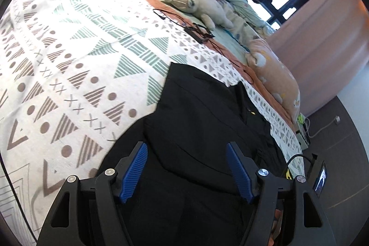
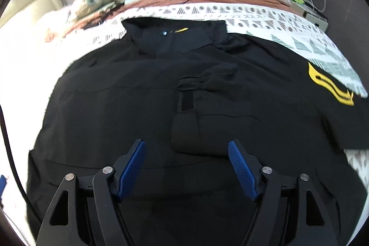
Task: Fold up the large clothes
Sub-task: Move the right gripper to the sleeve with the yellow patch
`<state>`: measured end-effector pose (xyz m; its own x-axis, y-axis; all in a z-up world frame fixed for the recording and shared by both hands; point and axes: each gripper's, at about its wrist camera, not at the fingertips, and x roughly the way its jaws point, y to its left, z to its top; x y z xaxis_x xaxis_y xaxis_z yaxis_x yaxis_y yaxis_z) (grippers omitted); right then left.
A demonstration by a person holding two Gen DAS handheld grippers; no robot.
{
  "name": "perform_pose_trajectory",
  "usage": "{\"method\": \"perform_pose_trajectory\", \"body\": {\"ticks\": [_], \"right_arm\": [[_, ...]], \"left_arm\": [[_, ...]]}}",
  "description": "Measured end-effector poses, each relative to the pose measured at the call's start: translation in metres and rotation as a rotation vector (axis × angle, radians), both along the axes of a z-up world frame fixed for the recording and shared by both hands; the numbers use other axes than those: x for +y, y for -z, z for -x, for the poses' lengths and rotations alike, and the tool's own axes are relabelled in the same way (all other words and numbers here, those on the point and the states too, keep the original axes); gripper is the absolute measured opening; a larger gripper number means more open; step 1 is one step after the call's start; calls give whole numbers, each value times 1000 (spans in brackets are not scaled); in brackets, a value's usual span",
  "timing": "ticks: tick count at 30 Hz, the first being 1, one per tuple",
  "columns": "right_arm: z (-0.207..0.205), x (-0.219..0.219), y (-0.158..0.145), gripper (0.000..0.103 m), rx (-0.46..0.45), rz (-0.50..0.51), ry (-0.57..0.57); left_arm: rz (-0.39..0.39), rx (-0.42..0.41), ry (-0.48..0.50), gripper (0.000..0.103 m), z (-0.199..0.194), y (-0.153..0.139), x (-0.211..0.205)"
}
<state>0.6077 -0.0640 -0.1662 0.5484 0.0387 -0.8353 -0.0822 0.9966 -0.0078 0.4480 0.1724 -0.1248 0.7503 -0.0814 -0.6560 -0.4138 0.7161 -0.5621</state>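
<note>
A large black jacket [image 2: 143, 96] lies spread on the patterned bedspread [image 2: 311, 43], collar toward the pillows. A sleeve with a strap cuff [image 2: 186, 121] is folded across its middle. A yellow chevron patch [image 2: 332, 89] marks the shoulder at right. My right gripper [image 2: 187, 146] hovers over the jacket's lower middle, open, blue pads apart with no cloth pinched. In the left wrist view the same jacket [image 1: 203, 121] runs along the bed's edge, and my left gripper [image 1: 187, 149] stands open above its near part, nothing between the pads.
The bedspread [image 1: 69, 61] covers the bed to the left. A plush toy [image 1: 196, 4], black cables [image 1: 196, 31] and an orange pillow [image 1: 276, 75] lie toward the head. Pink curtains [image 1: 311, 38] and a window stand beyond. The dark floor [image 1: 341, 142] with a small box of cables sits right.
</note>
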Motion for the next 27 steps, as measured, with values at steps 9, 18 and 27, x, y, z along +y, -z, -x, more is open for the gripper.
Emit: {"method": "perform_pose_trajectory", "body": {"ticks": [9,18,27], "right_arm": [[-28,22,30,74,97,161,-69],[-30,-29,19,71,95,106,19],[-9,-139,-30,71,-24,16,328]], "left_arm": [[14,12,-53,71,4,2,13],[-5,35,-19,71,-5,8,-2],[-38,45,-1,71,-9,9,-12]]}}
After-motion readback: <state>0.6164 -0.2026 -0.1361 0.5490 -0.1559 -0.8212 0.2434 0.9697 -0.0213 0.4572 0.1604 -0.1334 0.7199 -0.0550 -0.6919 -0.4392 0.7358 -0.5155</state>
